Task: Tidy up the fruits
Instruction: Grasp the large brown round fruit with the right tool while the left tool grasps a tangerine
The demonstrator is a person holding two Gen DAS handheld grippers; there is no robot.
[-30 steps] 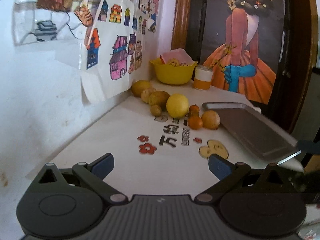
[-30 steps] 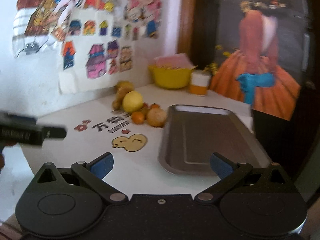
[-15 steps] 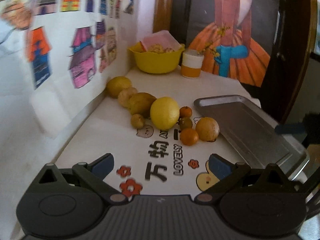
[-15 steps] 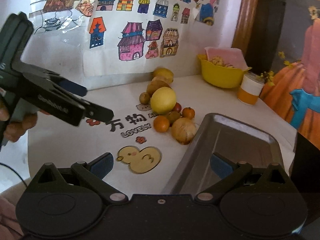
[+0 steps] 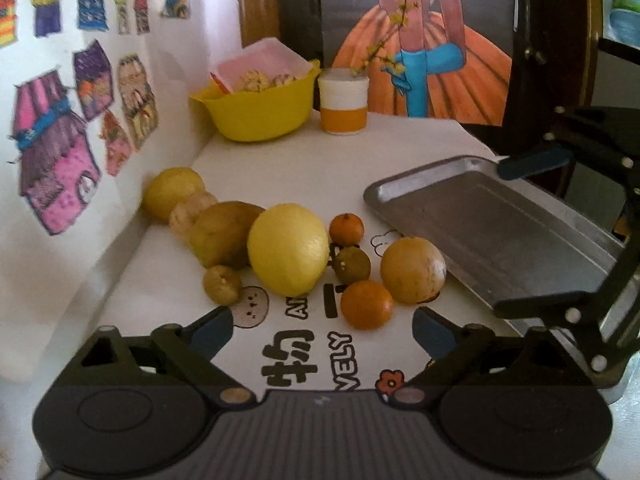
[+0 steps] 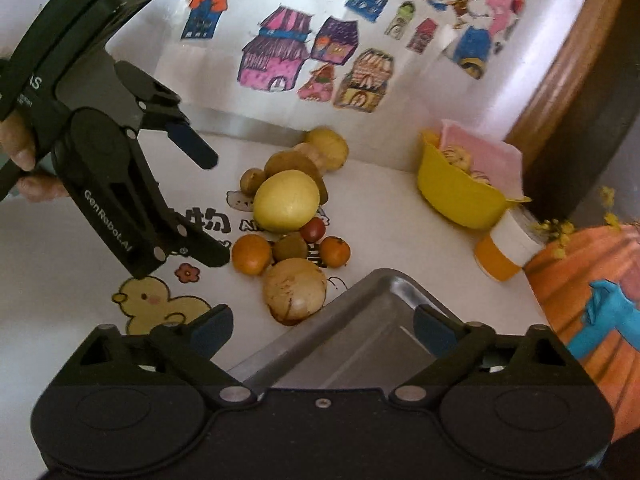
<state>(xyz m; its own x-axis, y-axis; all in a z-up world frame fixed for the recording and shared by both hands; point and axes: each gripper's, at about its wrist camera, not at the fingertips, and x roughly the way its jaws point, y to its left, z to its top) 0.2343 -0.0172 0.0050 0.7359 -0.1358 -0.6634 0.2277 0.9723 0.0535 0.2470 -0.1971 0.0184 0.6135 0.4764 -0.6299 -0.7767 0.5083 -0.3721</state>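
Observation:
A cluster of fruit lies on the white table mat: a big yellow lemon (image 5: 288, 250) (image 6: 286, 202), an orange mandarin (image 5: 366, 304) (image 6: 251, 254), a tan round fruit (image 5: 412, 270) (image 6: 295, 290) and several smaller ones. A bare metal tray (image 5: 500, 232) (image 6: 360, 340) sits to their right. My left gripper (image 5: 323, 326) (image 6: 206, 204) hovers open just in front of the mandarin, holding nothing. My right gripper (image 6: 323, 325) (image 5: 520, 236) is open above the tray's near corner, with the tan fruit just ahead of it.
A yellow bowl (image 5: 260, 108) with food and pink paper and a white-and-orange cup (image 5: 344, 100) stand at the back. The wall with children's drawings (image 5: 60, 168) borders the table on the left. A hand (image 6: 20, 160) holds the left gripper.
The left gripper has moved forward, close to the fruit cluster. The right gripper has swung left toward the fruit and now sits over the tray corner. Both stay open.

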